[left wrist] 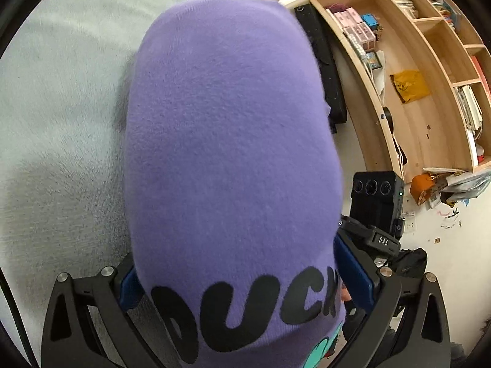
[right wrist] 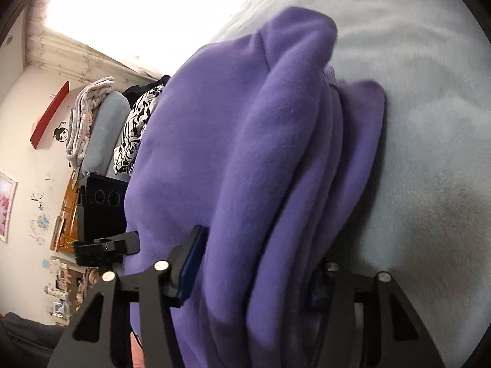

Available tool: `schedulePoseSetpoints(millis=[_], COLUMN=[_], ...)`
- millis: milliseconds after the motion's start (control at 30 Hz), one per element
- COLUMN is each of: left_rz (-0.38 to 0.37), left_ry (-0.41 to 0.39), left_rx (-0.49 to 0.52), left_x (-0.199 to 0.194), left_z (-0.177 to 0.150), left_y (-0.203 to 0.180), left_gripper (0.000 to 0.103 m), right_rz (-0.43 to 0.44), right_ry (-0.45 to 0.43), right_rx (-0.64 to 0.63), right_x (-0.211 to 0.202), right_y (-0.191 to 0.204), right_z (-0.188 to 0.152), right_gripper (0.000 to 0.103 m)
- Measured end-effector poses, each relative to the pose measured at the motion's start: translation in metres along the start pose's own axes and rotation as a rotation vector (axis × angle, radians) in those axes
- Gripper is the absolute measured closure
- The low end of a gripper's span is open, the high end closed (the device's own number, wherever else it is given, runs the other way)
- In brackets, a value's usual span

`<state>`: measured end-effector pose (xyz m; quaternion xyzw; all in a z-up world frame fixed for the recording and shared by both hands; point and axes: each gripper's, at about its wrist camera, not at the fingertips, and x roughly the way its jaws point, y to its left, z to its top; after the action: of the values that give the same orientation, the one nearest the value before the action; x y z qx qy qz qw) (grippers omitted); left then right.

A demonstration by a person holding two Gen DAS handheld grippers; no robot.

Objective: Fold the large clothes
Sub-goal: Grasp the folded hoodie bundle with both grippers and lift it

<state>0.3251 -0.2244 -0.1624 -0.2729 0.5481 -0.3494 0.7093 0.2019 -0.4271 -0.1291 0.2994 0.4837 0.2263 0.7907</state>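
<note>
Left wrist view: the left gripper [left wrist: 245, 279] is clamped on a purple sweatshirt [left wrist: 227, 141], blue pads pressing both sides of the bundle beside its black lettering. The garment hangs above a pale grey bedcover [left wrist: 61, 116]. A wooden bookshelf [left wrist: 429, 70] stands to the garment's right; the other gripper's black body [left wrist: 377, 202] sits between the two.

Right wrist view: the right gripper [right wrist: 254, 273] grips the folded layers of the purple sweatshirt [right wrist: 245, 141], both pads against the fabric. The pale grey bedcover [right wrist: 429, 122] lies right of the garment; piled bedding [right wrist: 92, 122] lies left.
</note>
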Motion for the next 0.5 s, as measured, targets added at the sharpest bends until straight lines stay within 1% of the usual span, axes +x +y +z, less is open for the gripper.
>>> schedulePoseSetpoints(millis=[167,233,400,500], left_rz=[-0.004,-0.004,0.001,0.014], left_ry=[-0.021,-0.037,-0.083,-0.104], left_rx=[0.014,0.022,0.025,-0.006], left_x=[-0.027,-0.044,-0.107,-0.150], left_z=[0.001,-0.001,-0.012,-0.013], left_y=[-0.020,-0.030,-0.048,-0.056], left_gripper=[0.000,0.000,0.000,0.000], right_rz=[-0.019,-0.019,-0.004,0.014], right_ry=[-0.036,-0.047,-0.069,-0.082], right_rx=[-0.022,-0.041,-0.098,-0.134], right_x=[-0.009,-0.014,-0.019,-0.012], right_y=[0.034,0.052,0.112,0.154], right_z=[-0.006,-0.010,-0.019,-0.023], right_gripper=[0.050,0.050,0.050,0.050])
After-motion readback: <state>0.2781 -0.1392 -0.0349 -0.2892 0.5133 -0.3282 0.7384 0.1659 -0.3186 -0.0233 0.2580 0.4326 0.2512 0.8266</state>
